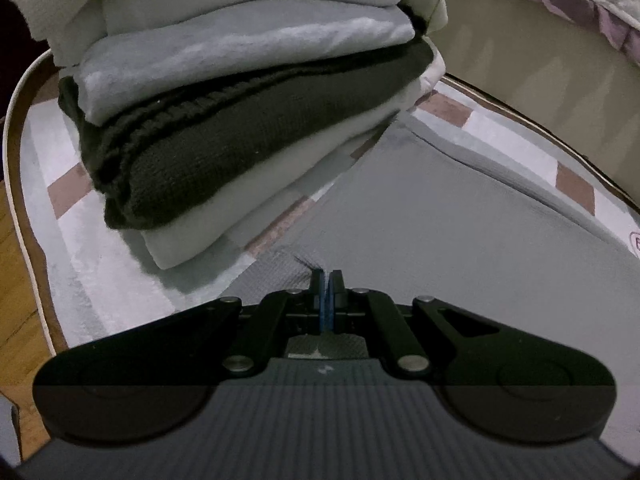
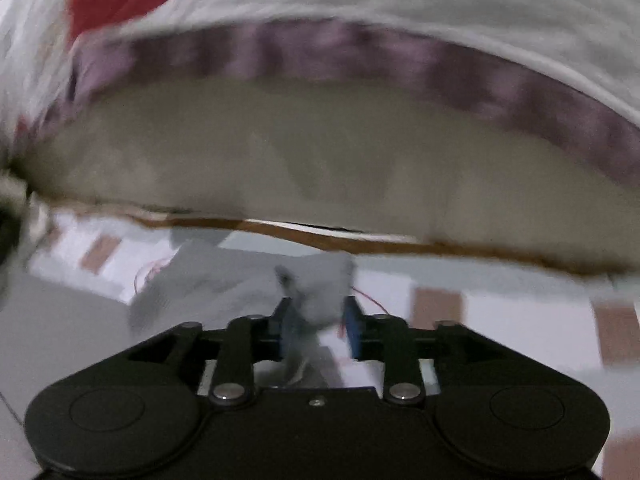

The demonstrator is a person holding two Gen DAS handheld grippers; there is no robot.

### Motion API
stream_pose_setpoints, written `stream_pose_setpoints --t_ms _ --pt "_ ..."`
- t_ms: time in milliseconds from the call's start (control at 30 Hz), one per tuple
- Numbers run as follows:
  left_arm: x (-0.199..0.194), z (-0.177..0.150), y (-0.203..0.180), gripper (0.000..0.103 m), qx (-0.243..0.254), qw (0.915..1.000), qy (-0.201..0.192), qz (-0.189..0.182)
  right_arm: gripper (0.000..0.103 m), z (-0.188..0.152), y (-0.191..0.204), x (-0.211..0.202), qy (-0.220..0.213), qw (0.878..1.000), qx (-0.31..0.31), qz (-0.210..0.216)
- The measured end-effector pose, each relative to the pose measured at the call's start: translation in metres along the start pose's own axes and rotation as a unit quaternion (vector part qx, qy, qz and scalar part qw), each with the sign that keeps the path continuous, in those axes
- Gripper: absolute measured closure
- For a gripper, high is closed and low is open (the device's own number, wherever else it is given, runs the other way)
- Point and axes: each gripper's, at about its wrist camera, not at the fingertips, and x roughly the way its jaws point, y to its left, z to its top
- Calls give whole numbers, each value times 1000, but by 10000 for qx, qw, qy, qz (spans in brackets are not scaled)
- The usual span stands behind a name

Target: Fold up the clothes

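Observation:
A grey garment (image 1: pixel 440 208) lies spread on the patterned rug (image 1: pixel 100 248). My left gripper (image 1: pixel 328 276) is shut on its near edge, with a small fold pinched between the blue pads. In the blurred right wrist view, a bunched corner of the same grey garment (image 2: pixel 316 284) sits between the jaws of my right gripper (image 2: pixel 320 308). Those jaws stand apart and the right pad (image 2: pixel 353 324) shows a gap from the cloth. A stack of folded clothes (image 1: pixel 240 132), white, pale blue and black knit, rises to the left of the garment.
A bed with a beige base (image 2: pixel 320 152) and a quilted cover with purple trim (image 2: pixel 320 52) runs along the far side of the rug. Wooden floor (image 1: pixel 16 280) shows past the rug's left edge. Thin red thread (image 2: pixel 372 298) lies near the right jaw.

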Motion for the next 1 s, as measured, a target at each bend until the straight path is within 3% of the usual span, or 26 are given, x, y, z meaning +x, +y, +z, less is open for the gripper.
stream_pose_setpoints --t_ms 67,167,300,400,433,467,533,633,800,900,967,1000 --pt "1 0 0 101 -16 10000 8 9 62 -9 -16 -28 104 9990 332 288" --pt "-1 1 -3 101 36 10000 -46 -7 41 -23 -15 -56 287 9979 305 499" --pt "-3 1 -2 101 28 9999 -85 -46 40 -42 4 -53 606 9964 -533 273" --pt "-3 1 1 101 14 10000 -59 -68 40 -51 17 -28 778 9910 -1085 110" --pt "-3 1 2 101 9 10000 -49 -78 45 -53 19 -20 804 9899 -1157 118" --pt "-3 1 2 101 6 10000 -39 -88 62 -55 19 -14 850 9893 -1158 237" --pt "-2 0 2 101 31 10000 -28 -85 79 -56 19 -6 1004 9876 -1171 287" --pt "0 1 -2 102 86 9999 -38 -62 100 -57 17 -1 878 9857 -1437 -2" --pt "-5 0 -4 102 204 9996 -211 -59 103 -50 1 2 627 9822 -1427 -1050" --pt "-6 2 -2 102 102 9996 -229 -142 103 -35 -16 -2 581 9846 -970 -1337" --pt "-5 2 -1 102 54 9997 -170 -170 100 -32 -25 -4 519 9889 -624 -1241" --pt "-4 2 -1 102 72 9998 -134 -155 96 -31 -29 -6 513 9954 -349 -725"
